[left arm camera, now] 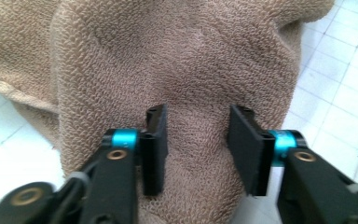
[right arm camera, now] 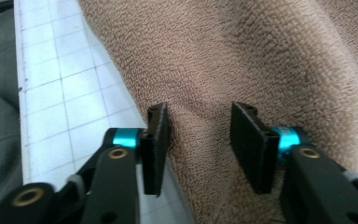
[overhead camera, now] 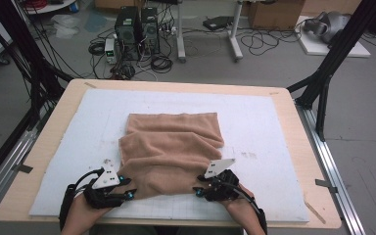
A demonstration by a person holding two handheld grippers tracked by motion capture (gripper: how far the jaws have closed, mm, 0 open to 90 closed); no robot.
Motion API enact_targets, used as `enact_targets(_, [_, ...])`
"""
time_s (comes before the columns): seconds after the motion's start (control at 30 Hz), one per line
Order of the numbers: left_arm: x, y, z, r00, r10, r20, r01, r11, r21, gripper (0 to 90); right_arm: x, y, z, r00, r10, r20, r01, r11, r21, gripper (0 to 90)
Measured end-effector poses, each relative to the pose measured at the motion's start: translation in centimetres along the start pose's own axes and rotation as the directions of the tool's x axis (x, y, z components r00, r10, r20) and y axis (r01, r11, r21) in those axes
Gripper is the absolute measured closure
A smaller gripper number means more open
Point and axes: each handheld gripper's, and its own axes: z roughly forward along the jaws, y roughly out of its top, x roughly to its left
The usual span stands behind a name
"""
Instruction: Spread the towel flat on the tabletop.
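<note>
High view: rumpled tan terry towel (overhead camera: 171, 149)

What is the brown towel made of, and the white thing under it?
The towel looks like soft terry cloth, probably cotton: tiny fuzzy loops cover it, with no shine. The white mat seems a matte foam or plastic sheet, printed with a faint grid; which one is unclear.

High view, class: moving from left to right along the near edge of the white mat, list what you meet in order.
Left gripper → near edge of the brown towel → right gripper → bare white mat → wooden table edge.
</note>
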Motion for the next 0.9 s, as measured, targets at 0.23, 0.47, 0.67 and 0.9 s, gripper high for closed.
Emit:
enact_targets(0.23, [0.1, 0.2, -0.1, 0.9999, 0.007, 0.009, -0.006, 0.9999, -0.013, 83.6, -0.2, 0.2, 0.0, 0.9994, -0.016, -0.030, 0.016, 1.000, 0.000, 83.2])
enact_targets(0.47, [0.1, 0.9, -2.3, 0.9993, -0.002, -0.038, -0.001, 0.9967, -0.081, 84.8, 0.3, 0.5, -1.6, 0.9992, -0.030, -0.028, 0.029, 0.999, -0.020, 84.0])
enact_targets(0.67, [0.1, 2.1, -4.6, 0.9992, 0.000, -0.041, -0.006, 0.9908, -0.135, 84.9, 1.1, 1.6, -4.0, 0.9981, -0.060, -0.011, 0.060, 0.997, -0.056, 84.1])
enact_targets(0.9, [1.1, 3.1, -4.6, 0.9988, -0.015, -0.047, 0.008, 0.9892, -0.146, 84.9, 0.3, 2.5, -4.9, 0.9984, -0.055, 0.008, 0.056, 0.996, -0.063, 84.0])
